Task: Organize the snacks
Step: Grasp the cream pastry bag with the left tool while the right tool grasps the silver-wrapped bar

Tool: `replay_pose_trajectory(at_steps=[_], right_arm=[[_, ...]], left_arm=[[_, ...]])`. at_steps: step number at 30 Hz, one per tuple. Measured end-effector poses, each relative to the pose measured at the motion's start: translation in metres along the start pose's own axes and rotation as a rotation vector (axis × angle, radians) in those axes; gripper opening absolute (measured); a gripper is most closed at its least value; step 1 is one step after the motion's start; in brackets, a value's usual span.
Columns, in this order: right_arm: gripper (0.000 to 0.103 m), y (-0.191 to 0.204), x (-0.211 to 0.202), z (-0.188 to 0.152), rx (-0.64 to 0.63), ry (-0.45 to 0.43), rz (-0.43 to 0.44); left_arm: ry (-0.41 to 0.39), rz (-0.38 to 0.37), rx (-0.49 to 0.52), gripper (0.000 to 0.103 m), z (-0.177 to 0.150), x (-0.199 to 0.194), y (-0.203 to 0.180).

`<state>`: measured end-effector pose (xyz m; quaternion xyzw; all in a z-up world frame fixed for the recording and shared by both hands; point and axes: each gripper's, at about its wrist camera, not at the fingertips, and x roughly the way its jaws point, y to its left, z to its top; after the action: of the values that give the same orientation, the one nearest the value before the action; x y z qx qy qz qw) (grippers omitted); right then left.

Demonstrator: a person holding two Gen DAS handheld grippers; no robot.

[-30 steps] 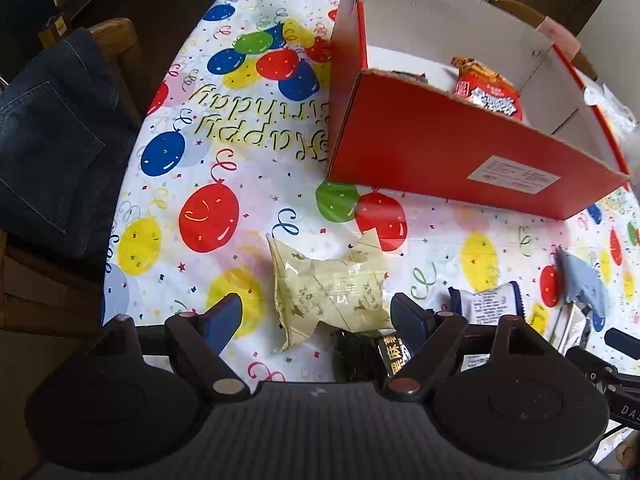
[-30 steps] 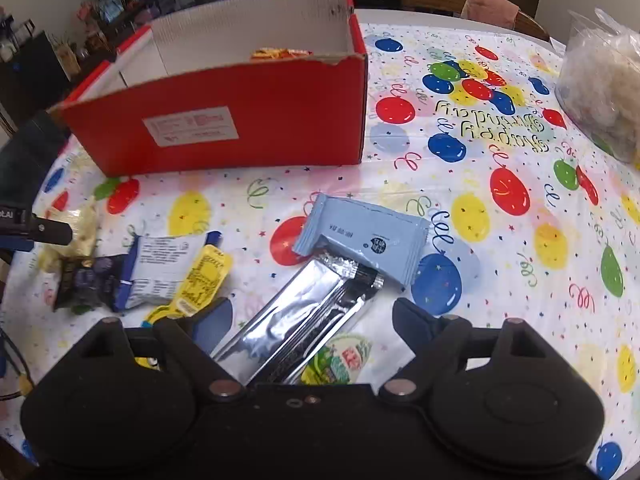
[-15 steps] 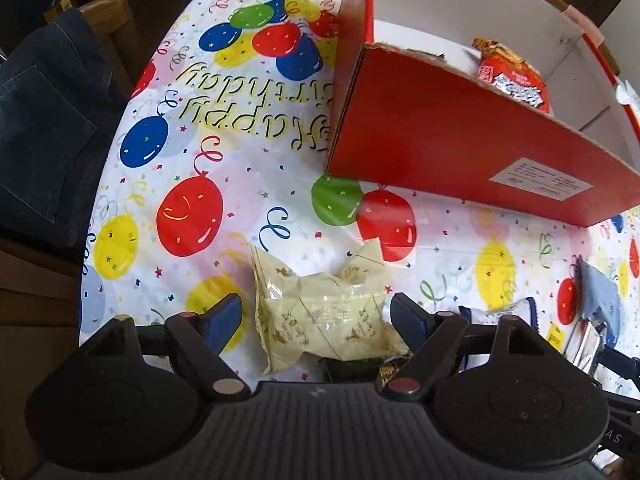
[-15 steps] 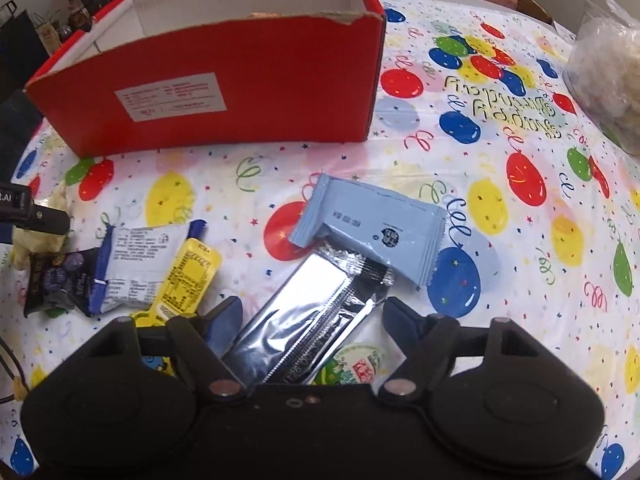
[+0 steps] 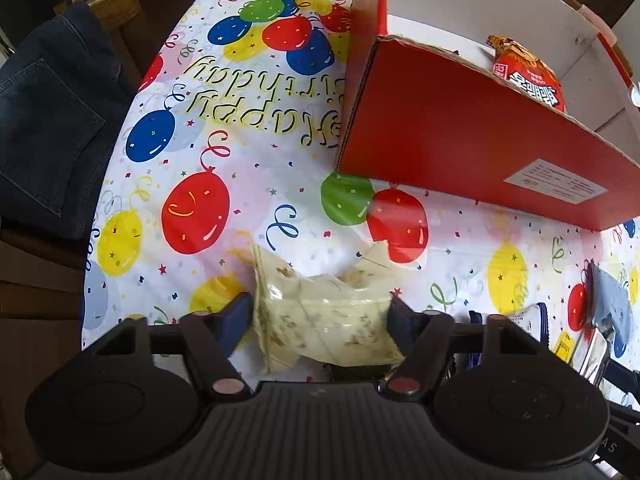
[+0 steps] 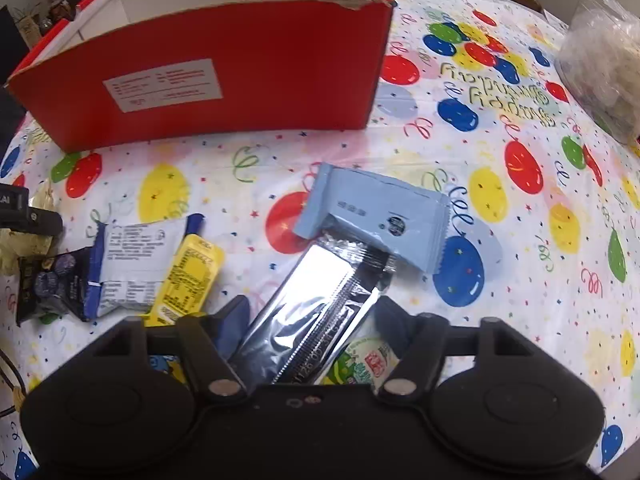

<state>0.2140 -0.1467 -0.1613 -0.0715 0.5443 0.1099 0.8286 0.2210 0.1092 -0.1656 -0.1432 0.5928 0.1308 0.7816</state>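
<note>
A red cardboard box (image 5: 460,136) stands open on the balloon tablecloth; it also shows in the right wrist view (image 6: 224,76). An orange-red snack pack (image 5: 528,76) lies inside it. My left gripper (image 5: 320,314) is open, its fingers on either side of a pale yellow snack bag (image 5: 324,316) that lies on the table. My right gripper (image 6: 310,320) is open, its fingers on either side of a silver foil pack (image 6: 320,304). A light blue pack (image 6: 376,212) lies under the far end of the foil pack.
A white-and-blue pack (image 6: 132,256), a yellow pack (image 6: 188,276) and a dark pack (image 6: 48,284) lie left of the right gripper. A green-and-white snack (image 6: 360,360) lies under the foil pack. A clear plastic bag (image 6: 604,64) sits far right. A chair with jeans (image 5: 52,120) stands beyond the table's left edge.
Both grippers have moved forward and down. The yellow bag now lies between the left fingers, and the foil pack sits deeper between the right fingers.
</note>
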Motion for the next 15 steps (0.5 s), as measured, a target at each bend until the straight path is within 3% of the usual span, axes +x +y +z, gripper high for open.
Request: replay_pose_trajectory(at_steps=[6, 15], right_arm=[[0.046, 0.001, -0.003, -0.001, -0.003, -0.024, -0.005], [0.043, -0.009, -0.016, -0.006, 0.051, -0.06, 0.036]], left_arm=[[-0.006, -0.015, -0.025, 0.058, -0.004, -0.004, 0.007], [-0.028, -0.046, -0.085, 0.057, -0.009, -0.014, 0.027]])
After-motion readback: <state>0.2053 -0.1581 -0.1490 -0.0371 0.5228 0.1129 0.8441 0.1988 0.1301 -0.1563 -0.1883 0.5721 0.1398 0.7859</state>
